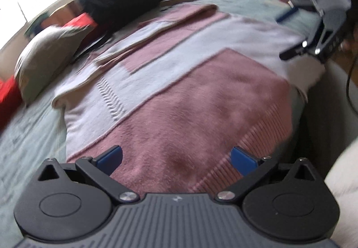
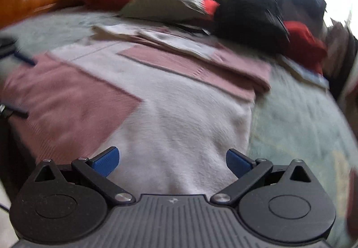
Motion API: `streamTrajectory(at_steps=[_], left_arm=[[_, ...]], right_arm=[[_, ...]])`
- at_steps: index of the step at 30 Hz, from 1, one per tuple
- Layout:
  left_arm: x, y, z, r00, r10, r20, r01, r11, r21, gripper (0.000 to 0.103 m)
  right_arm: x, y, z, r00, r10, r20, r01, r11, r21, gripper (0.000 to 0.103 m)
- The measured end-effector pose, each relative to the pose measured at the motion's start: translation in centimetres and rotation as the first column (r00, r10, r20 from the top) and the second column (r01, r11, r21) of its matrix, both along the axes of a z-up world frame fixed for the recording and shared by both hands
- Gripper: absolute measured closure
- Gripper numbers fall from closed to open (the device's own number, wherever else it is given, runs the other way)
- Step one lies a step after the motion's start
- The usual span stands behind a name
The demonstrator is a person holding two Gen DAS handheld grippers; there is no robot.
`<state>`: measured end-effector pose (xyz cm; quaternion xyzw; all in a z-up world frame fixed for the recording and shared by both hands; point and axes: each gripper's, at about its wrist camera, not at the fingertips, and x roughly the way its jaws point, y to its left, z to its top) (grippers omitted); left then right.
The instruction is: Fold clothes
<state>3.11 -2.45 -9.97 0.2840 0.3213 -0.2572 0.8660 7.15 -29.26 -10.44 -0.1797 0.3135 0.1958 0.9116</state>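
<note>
Both claws, left (image 1: 176, 159) and right (image 2: 172, 161), spread, empty over sweater (image 1: 179, 95), sleeves folded in; next: pinch hem.

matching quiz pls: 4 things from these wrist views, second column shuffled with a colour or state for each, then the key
Things:
1. sweater
2. left gripper
3. pillow
4. bag

Colour or state:
A. black, at the far side of the bed
B. pink and white blocks, spread flat on the bed
C. grey-beige, lying beyond the sweater
D. jaws open, holding nothing, over the pink hem

Pairs: 1-B, 2-D, 3-C, 4-A
</note>
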Motion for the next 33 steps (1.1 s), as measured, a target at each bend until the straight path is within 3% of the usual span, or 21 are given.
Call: streamTrajectory(at_steps=[5, 12, 17, 27, 33], left_arm=[[-1.7, -1.0, -0.2, 0.995, -0.083, 0.061, 0.080, 0.996, 0.049, 0.001], [-3.3, -2.0, -0.5, 0.982, -0.144, 0.122, 0.131, 0.986, 0.106, 0.001], [-4.4, -2.5, -0.9, 0.972, -0.172, 0.160, 0.152, 0.980, 0.130, 0.001], [-5.5, -2.3, -2.0, 0.967, -0.212, 0.144, 0.194, 0.973, 0.128, 0.001], [-5.0, -1.7, -1.6, 0.970, -0.205, 0.131, 0.195, 0.977, 0.088, 0.001]], right_arm=[[-2.0, 3.1, -0.2, 0.987, 0.159, 0.035, -0.155, 0.982, -0.110, 0.000], [-3.5, 7.0, -1.2, 0.957, 0.286, 0.037, -0.272, 0.937, -0.221, 0.000], [-4.7, 8.5, -1.6, 0.952, 0.301, 0.057, -0.277, 0.925, -0.260, 0.000], [-5.9, 10.9, -4.2, 0.946, 0.310, 0.091, -0.256, 0.891, -0.375, 0.000], [-5.2, 11.5, -5.3, 0.944, 0.293, 0.150, -0.201, 0.875, -0.441, 0.000]])
